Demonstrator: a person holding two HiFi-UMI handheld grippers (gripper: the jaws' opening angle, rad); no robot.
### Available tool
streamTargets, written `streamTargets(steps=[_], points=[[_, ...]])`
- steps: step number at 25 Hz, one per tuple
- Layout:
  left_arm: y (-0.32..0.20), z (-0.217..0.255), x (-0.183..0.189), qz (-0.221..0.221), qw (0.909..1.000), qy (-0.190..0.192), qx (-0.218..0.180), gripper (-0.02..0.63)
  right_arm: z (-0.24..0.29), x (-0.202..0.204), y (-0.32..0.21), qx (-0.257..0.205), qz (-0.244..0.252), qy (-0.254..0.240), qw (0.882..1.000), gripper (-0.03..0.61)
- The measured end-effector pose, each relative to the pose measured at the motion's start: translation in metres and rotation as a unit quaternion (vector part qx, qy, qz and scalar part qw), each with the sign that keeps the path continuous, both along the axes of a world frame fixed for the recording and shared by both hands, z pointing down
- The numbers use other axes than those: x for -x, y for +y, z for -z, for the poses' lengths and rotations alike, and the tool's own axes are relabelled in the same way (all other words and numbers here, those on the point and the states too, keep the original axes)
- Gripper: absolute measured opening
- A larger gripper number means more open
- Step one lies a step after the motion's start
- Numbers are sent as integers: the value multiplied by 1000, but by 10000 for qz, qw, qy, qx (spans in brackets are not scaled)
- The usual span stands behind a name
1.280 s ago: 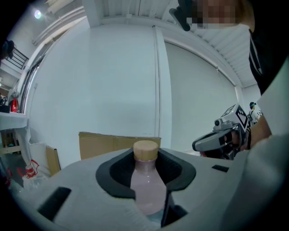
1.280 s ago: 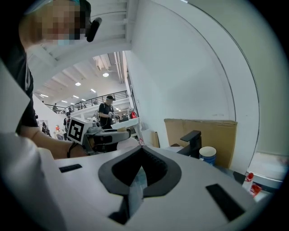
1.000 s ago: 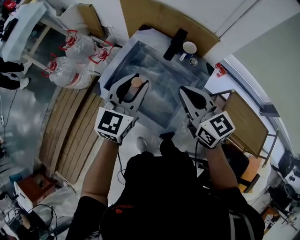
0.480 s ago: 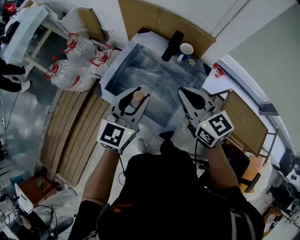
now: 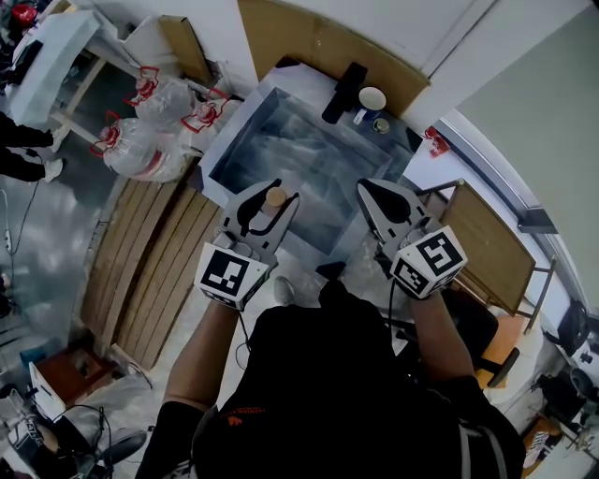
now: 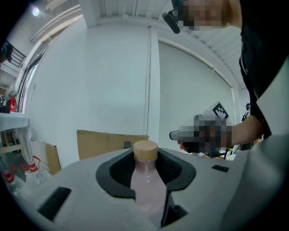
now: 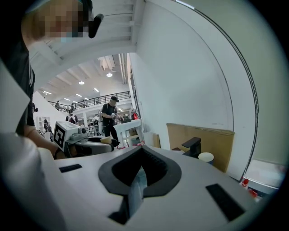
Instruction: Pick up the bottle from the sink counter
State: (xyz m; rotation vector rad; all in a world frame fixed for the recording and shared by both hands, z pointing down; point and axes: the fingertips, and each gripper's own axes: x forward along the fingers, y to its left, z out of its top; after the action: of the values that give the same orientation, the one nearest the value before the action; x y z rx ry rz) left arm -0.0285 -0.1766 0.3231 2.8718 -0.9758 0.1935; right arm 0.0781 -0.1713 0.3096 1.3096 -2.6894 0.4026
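Past the far edge of my surface (image 5: pixel 218 148) a cardboard sheet (image 5: pixel 318 42) leans on the white wall (image 5: pixel 449 28). Off its left edge a wooden pallet (image 5: pixel 140 262) lies on the grey floor (image 5: pixel 47 243) beside clear water jugs (image 5: pixel 140 150). Ceiling lights (image 7: pixel 109 75) glow in the hall beyond.

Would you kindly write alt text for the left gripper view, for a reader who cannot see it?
The left gripper is shut on an upright bottle of pale pink liquid with a tan cap, seen close between its grey jaws. Behind stand a white wall and a cardboard sheet; the right gripper shows at right.
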Motion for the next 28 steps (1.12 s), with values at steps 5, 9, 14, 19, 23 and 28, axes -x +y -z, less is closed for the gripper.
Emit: streamTargets(steps=[5,9,14,19,23,28], points=[[2,3,-5,80,9998,50,181,143,0,1,1,30,-3,-64,10000,3],[1,-1,-7,31,9999,30,120,143,-5,2,1,69,61,-26,10000,3],[0,-1,-7,91,9997,72,235,143,-7,3,0,113,66,-40,9999,3],[-1,-1,-10,96,9996,83,241,143,-9,3,-2,130,93,-55,9999,3],[-2,-3,-10,114,9995,79,278,143,-13,3,-3,163,145,-5,9998,3],[-5,-7,-9,117,9994,67,318,143,-18,3,-6,222,151,-7,9996,3]])
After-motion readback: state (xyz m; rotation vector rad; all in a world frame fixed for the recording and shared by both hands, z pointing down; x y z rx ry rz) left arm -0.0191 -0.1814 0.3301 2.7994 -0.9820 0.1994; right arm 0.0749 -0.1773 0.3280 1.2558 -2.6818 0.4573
